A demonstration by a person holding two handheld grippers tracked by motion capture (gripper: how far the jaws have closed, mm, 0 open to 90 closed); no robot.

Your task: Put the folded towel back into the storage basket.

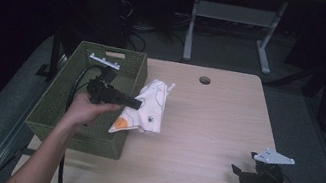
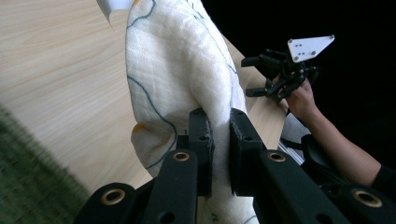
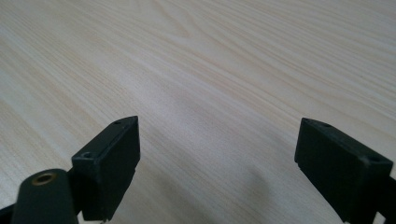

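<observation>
The room behind is dark, and a light wooden table (image 1: pixel 205 129) sits in front of me. A green basket (image 1: pixel 55 103) stands on the table at about 9 o'clock, by the left edge.

My left gripper (image 1: pixel 136 102) is above the basket's right wall, and its tips point toward 3 o'clock. Its two black jaws are squeezed tight on a white cloth (image 1: pixel 148 106) with blue lines and an orange spot. In the left gripper view, the cloth (image 2: pixel 182 79) bunches up between the pads (image 2: pixel 201 135) of my left gripper (image 2: pixel 220 140). The cloth hangs just beside the basket's right wall, and its low end drapes over the basket's edge. Its top corner sticks up toward 12 o'clock.

My right gripper (image 1: pixel 238 173) is low at about 4 o'clock, well apart from the cloth. In the right gripper view, the jaws of my right gripper (image 3: pixel 219 163) stand wide apart with nothing but bare wood (image 3: pixel 210 70) between them.
</observation>
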